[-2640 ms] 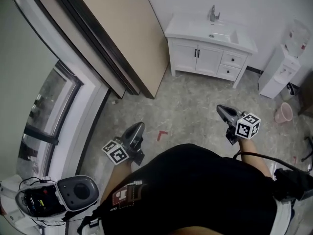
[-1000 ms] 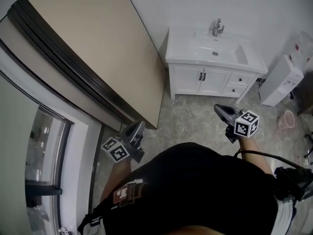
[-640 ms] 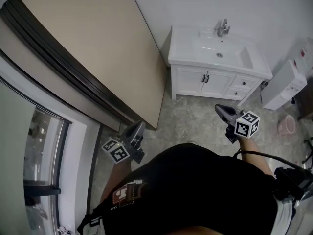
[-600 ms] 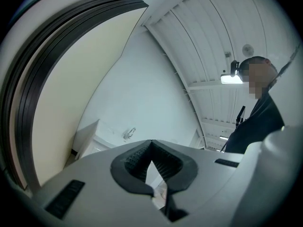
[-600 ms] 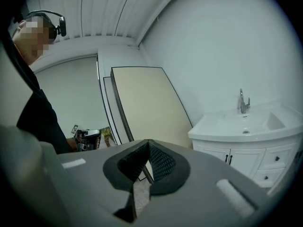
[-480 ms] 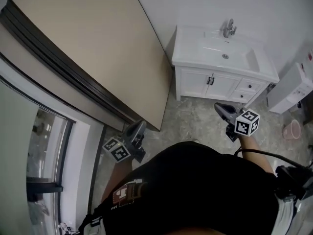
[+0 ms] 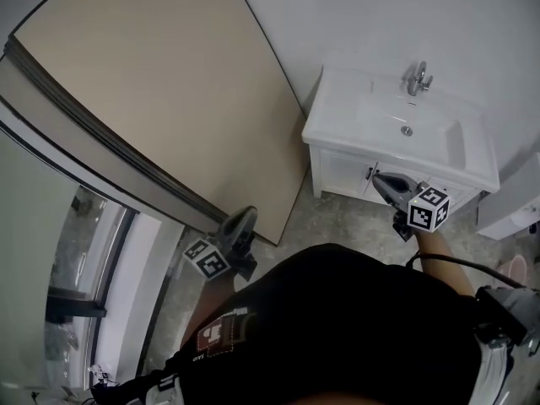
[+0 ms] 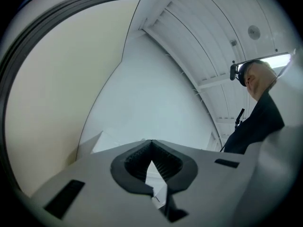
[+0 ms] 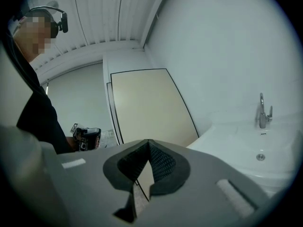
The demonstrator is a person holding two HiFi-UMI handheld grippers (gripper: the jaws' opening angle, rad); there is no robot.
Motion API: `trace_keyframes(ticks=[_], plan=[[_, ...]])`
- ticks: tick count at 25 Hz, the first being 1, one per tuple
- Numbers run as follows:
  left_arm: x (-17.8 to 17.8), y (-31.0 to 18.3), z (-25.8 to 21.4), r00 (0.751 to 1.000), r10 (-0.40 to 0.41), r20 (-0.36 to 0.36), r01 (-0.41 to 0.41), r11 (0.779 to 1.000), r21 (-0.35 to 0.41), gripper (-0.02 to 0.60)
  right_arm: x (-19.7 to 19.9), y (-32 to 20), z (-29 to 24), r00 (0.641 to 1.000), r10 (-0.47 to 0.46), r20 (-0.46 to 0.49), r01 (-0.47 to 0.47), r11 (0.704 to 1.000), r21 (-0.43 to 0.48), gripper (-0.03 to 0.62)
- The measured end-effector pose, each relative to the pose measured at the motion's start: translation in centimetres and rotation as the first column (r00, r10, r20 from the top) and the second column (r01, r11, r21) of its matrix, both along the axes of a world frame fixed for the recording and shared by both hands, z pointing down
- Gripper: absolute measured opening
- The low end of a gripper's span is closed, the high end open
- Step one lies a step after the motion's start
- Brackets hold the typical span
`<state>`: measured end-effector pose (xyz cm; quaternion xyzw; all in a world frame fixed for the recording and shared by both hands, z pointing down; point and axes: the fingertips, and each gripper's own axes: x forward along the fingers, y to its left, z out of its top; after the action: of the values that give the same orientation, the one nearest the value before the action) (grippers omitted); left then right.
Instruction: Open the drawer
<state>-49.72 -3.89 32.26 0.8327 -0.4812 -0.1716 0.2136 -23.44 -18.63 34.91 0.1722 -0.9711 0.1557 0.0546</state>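
Observation:
A white vanity cabinet (image 7: pixel 337 163) with a sink top (image 7: pixel 371 116) and faucet (image 7: pixel 417 78) stands against the far wall. Its door handles (image 7: pixel 369 172) show just left of my right gripper (image 7: pixel 378 177). That gripper is shut and empty, and it hangs in front of the cabinet's face without visibly touching it. Its marker cube (image 7: pixel 428 208) hides the drawer fronts. In the right gripper view, the gripper (image 9: pixel 148 142) has the sink top (image 9: pixel 246 143) and faucet (image 9: pixel 263 110) at its right. My left gripper (image 7: pixel 245 215) is shut, empty and low at the left, far from the cabinet; the left gripper view (image 8: pixel 151 142) faces bare wall.
A large beige panel (image 7: pixel 169 99) leans against the wall left of the vanity, its lower corner near the left gripper. A glass partition with a white frame (image 7: pixel 93 268) runs along the left. A white water dispenser (image 7: pixel 513 211) stands right of the vanity. The floor is speckled stone.
The person has walked toward the vanity, which now looks larger and nearer. Both grippers travelled forward with them; the right one now overlaps the cabinet front. Both stayed shut.

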Motion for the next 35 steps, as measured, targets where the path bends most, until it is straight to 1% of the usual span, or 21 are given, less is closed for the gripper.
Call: trace_keyframes(ticks=[3, 8, 11, 14, 18, 22, 25, 27, 30, 32, 35], plan=[[2.4, -2.8, 0.2, 1.0, 0.015, 0.022, -0.015, 1.0, -0.027, -0.012, 1.9, -2.8, 1.1, 1.0, 0.005, 0.016, -0.004, 1.0, -0.026, -0.005], [4.7, -7.2, 0.7, 0.997, 0.057, 0.055, -0.053, 0.996, -0.075, -0.012, 5.6, -5.9, 3.1, 0.997, 0.064, 0.036, -0.061, 0.995, -0.08, -0.005], [6.4, -10.2, 0.8, 0.991, 0.11, 0.079, -0.102, 0.99, -0.095, -0.012, 8.6, -7.3, 4.5, 0.991, 0.125, 0.044, -0.119, 0.987, -0.106, -0.005], [8.3, -13.3, 1.1, 0.981, 0.175, 0.08, -0.167, 0.981, -0.103, -0.012, 11.2, -8.9, 5.7, 0.978, 0.205, 0.046, -0.197, 0.97, -0.144, -0.005], [9.5, -16.6, 2.0, 0.963, 0.262, 0.071, -0.253, 0.961, -0.109, -0.012, 12.0, -9.8, 6.6, 0.963, 0.266, 0.034, -0.258, 0.955, -0.144, -0.005], [8.5, -21.1, 2.9, 0.939, 0.341, 0.052, -0.335, 0.937, -0.097, -0.012, 11.7, -11.8, 7.0, 0.941, 0.338, 0.009, -0.334, 0.934, -0.13, -0.006], [6.7, -25.2, 3.1, 0.916, 0.4, 0.039, -0.398, 0.915, -0.063, -0.012, 10.6, -14.4, 6.6, 0.911, 0.412, -0.008, -0.41, 0.905, -0.115, -0.005], [4.9, -27.9, 2.7, 0.9, 0.435, 0.028, -0.433, 0.9, -0.05, -0.012, 8.7, -15.9, 5.5, 0.894, 0.448, -0.002, -0.445, 0.889, -0.11, -0.006], [2.1, -31.9, 1.5, 0.875, 0.483, 0.032, -0.482, 0.875, -0.029, -0.012, 4.9, -18.6, 3.2, 0.89, 0.457, -0.003, -0.456, 0.887, -0.077, -0.005], [0.2, -34.5, 1.0, 0.861, 0.507, 0.036, -0.507, 0.862, -0.02, -0.012, 2.7, -20.9, 2.1, 0.882, 0.472, -0.005, -0.471, 0.88, -0.064, -0.005], [-2.6, -37.6, 1.0, 0.848, 0.529, 0.035, -0.529, 0.848, -0.007, -0.012, -0.6, -23.2, 1.4, 0.879, 0.476, -0.018, -0.477, 0.877, -0.055, -0.005]])
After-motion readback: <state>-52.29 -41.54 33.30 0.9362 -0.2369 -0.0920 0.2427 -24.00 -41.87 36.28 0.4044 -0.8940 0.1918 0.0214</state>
